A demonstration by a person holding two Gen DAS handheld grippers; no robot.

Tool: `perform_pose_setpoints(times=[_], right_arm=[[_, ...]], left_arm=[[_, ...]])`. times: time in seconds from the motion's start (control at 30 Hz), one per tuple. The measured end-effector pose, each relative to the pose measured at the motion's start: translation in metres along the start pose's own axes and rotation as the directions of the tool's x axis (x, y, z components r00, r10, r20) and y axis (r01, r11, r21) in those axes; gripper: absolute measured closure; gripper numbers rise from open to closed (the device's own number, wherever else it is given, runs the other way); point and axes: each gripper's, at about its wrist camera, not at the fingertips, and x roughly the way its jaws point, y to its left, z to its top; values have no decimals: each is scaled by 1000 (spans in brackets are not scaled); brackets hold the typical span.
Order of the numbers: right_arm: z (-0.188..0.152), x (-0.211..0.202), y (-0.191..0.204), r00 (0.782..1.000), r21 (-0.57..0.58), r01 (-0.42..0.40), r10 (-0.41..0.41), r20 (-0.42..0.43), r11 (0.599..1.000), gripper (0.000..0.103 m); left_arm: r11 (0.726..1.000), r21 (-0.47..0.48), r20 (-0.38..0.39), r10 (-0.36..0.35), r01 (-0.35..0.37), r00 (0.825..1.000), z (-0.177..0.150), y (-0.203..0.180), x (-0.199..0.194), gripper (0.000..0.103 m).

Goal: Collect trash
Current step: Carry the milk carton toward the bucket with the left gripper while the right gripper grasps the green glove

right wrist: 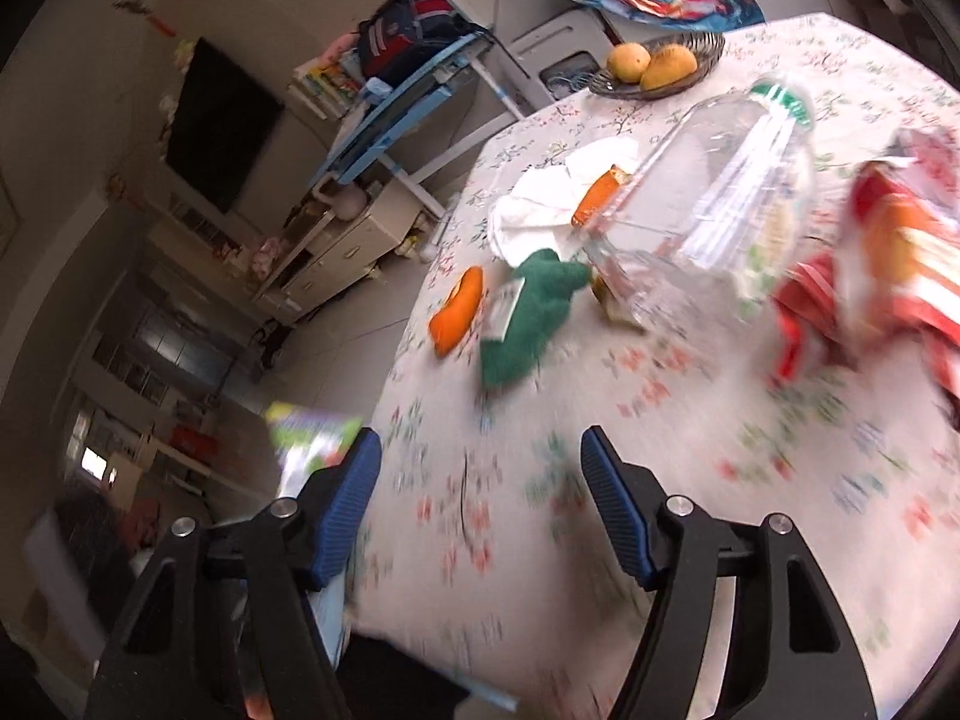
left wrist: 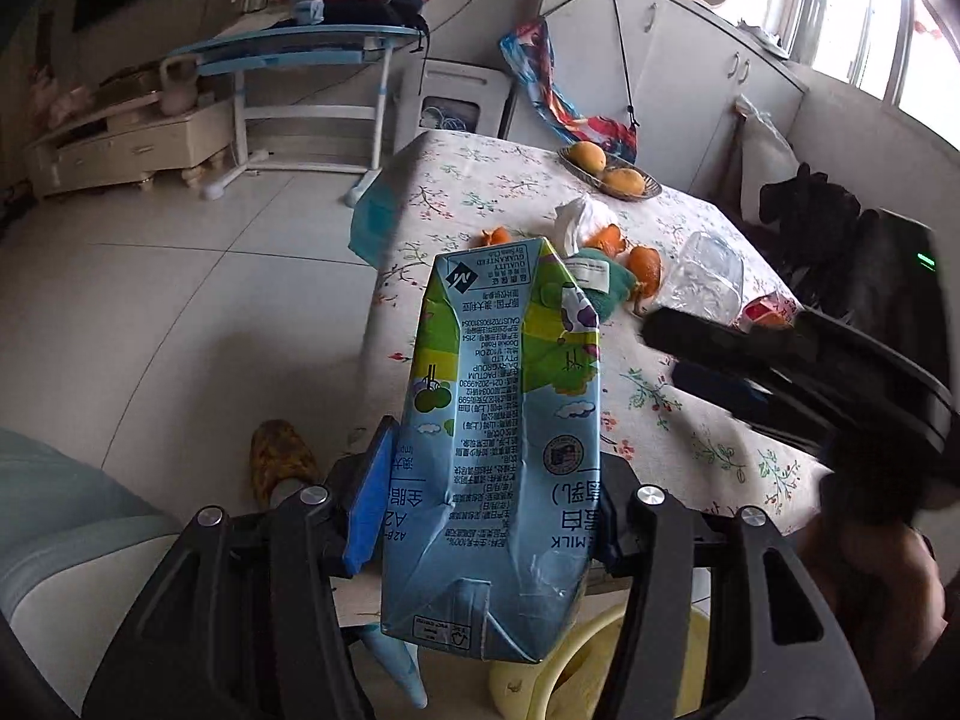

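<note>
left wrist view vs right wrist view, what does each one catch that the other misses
Only the left wrist view shows the milk carton clearly, clamped in the left gripper, with a yellow bin below it. Only the right wrist view shows the open right gripper head-on, empty above the tablecloth. Both show the clear plastic bottle, green cloth, orange peels, white tissue and the basket of mangoes.

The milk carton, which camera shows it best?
The left wrist view: the milk carton fills the centre, sharp, clamped between the left tongs. The right wrist view catches only a blurred corner beyond the open right tongs.
</note>
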Motion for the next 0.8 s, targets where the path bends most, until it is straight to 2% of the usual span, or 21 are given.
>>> perform_pose_setpoints(times=[0.27,0.3,0.37,0.43,0.6,0.8], right_arm=[[16,31,14,994,25,82,-83,64,996,36],[18,33,15,992,25,101,-103,75,995,40],[21,37,14,989,27,124,-126,77,992,53],[21,39,11,990,37,124,-126,60,992,74],[13,30,16,992,-31,120,-119,51,992,77],[-13,-13,26,994,-141,100,-92,63,985,78]], left_arm=[[1000,-26,11,-12,13,1000,0,8,-3,50],[1000,-25,13,-13,13,1000,1,8,-3,50],[1000,-21,19,-14,15,1000,1,8,-4,50],[1000,-10,25,-15,15,1000,0,5,-5,50],[1000,11,34,-10,10,999,1,-1,-6,50],[999,32,40,-4,3,999,-2,-7,-7,50]])
